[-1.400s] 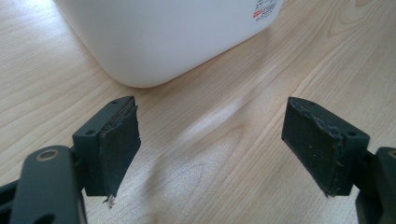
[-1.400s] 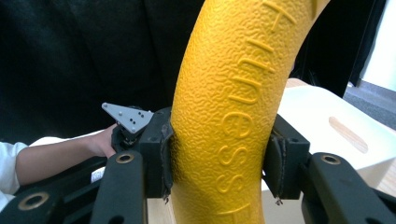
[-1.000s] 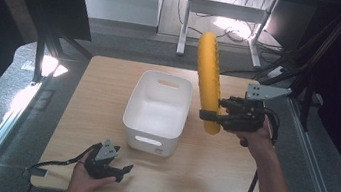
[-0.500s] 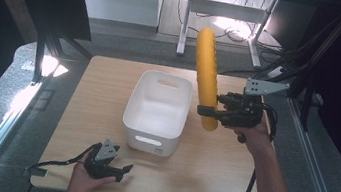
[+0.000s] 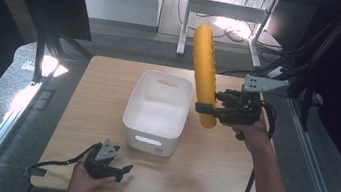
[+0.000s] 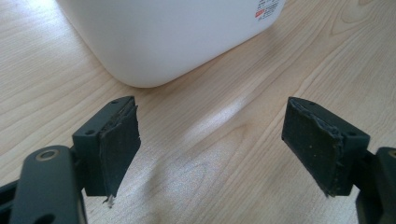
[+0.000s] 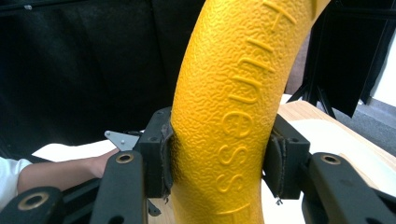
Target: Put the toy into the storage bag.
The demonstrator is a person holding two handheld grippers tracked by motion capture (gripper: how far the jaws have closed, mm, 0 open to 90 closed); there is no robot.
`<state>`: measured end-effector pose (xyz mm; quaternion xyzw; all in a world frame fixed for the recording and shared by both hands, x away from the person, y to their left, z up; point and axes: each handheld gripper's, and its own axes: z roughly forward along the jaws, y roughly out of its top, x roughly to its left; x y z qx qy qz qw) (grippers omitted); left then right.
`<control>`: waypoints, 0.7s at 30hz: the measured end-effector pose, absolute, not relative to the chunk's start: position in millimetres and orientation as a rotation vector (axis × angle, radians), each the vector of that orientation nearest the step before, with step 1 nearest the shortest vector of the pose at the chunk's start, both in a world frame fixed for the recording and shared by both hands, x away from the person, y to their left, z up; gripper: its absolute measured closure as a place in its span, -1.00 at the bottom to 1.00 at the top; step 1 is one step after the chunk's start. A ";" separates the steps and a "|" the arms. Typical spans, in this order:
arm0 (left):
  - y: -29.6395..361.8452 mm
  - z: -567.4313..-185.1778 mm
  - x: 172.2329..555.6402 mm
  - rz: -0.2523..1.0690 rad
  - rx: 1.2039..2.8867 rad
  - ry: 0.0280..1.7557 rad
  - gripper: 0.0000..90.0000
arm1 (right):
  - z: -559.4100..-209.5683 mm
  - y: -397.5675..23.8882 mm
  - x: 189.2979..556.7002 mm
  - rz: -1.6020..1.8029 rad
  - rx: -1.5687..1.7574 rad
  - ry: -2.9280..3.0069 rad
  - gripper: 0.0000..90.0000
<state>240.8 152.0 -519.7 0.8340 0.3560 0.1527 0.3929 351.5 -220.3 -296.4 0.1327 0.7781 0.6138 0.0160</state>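
1. Wooden table lying under everything, pale grain running across the left gripper view too.
2. White bin sitting upright in the middle of the table, open side up, nothing showing inside; one rounded corner of it rising just beyond the left gripper's jaws, near but not touching them.
3. Yellow banana-shaped toy standing almost upright in the air just right of the bin, top curving over toward the far edge of the table, lower tip hanging beside the bin's right wall and clear of the tabletop; pebbled skin with raised lettering showing large in the right gripper view.
4. Right gripper gripping the toy near its lower end, one pad pressing on each side of it, jaws reaching in from the right.
5. Left gripper resting low at the near edge of the table, in front of the bin, jaws standing wide apart with bare wood between them.
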 end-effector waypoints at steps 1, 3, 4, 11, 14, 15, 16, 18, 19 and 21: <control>152.0 -519.7 240.8 0.388 2.117 0.904 -0.57 | -296.4 -220.3 351.5 1.909 0.413 2.420 0.13; 151.8 -519.9 241.1 0.385 2.118 0.902 -0.57 | -293.6 -217.4 351.3 1.912 0.399 2.419 0.13; 151.7 -520.1 241.1 0.385 2.119 0.902 -0.58 | -292.7 -216.1 351.4 1.912 0.392 2.418 0.13; 152.2 -519.7 241.0 0.389 2.120 0.902 -0.58 | -287.1 -208.2 352.9 1.952 0.361 2.423 0.13; 152.1 -519.9 241.0 0.389 2.121 0.901 -0.58 | -285.6 -204.3 352.8 1.947 0.345 2.424 0.13; 152.1 -519.9 241.1 0.388 2.121 0.901 -0.58 | -285.0 -203.0 352.7 1.948 0.340 2.427 0.13; 151.9 -520.0 241.1 0.388 2.120 0.902 -0.58 | -284.6 -201.5 352.7 1.951 0.336 2.427 0.13; 151.8 -520.2 241.1 0.387 2.121 0.902 -0.58 | -284.1 -198.8 353.1 1.949 0.330 2.433 0.13; 151.7 -520.2 241.1 0.387 2.121 0.902 -0.58 | -284.2 -197.4 353.3 1.948 0.327 2.436 0.13; 151.7 -520.3 241.1 0.387 2.121 0.902 -0.58 | -284.1 -195.2 353.8 1.950 0.323 2.440 0.13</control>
